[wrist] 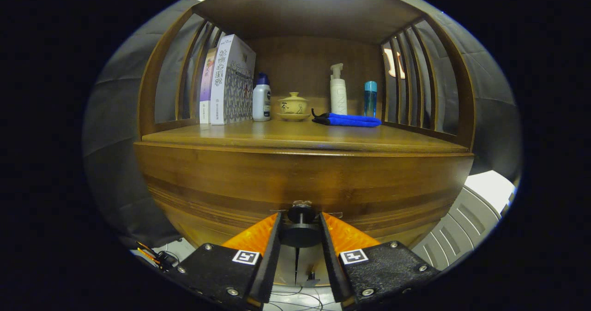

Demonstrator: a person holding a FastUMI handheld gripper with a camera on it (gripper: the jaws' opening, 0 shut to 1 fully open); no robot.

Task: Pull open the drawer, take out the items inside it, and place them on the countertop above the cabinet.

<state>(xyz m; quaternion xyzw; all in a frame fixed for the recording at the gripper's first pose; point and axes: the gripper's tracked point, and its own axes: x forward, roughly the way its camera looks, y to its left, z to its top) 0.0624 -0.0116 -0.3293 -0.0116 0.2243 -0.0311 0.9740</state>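
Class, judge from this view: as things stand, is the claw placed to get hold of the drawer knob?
Probably yes. The drawer knob sits between the claw's two fingers with nothing in between. Whether both fingers already press on it is unclear.

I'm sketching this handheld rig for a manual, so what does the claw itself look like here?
The claw has two flat fingers that converge forward, each on a rough black textured plate fixed with silver screws. Each plate carries a small square black-and-white marker. Thin cables trail beside the left plate.
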